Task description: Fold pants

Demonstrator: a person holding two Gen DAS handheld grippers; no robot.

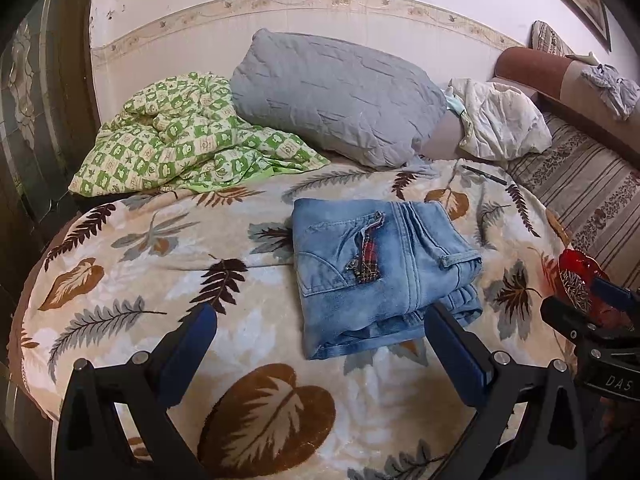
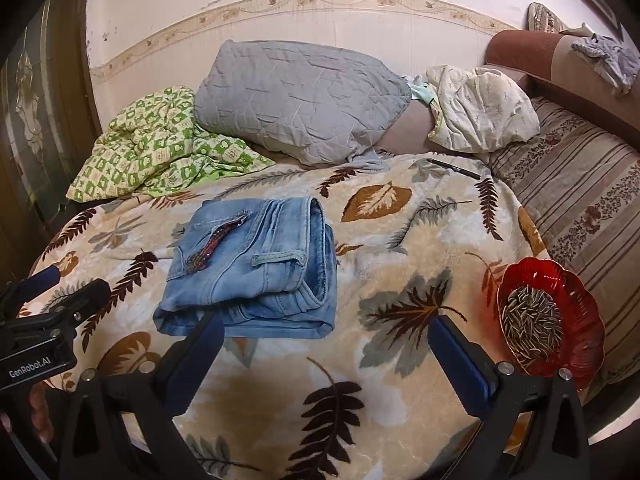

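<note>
Folded blue denim pants [image 1: 384, 276] lie in a compact bundle near the middle of the bed [image 1: 132, 256], on a leaf-patterned blanket. Both tongs, left [image 1: 320, 344] and right [image 2: 328, 352], hover spread and empty near the bed's front edge. The denim looks thick, soft and fairly heavy, best pinched at a folded edge.

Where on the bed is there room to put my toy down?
The leaf blanket is bare in front of the folded jeans, and between the jeans and the red dish of seeds. The back is crowded: green checked quilt, grey pillow, white cloth bundle, and a pen.
</note>
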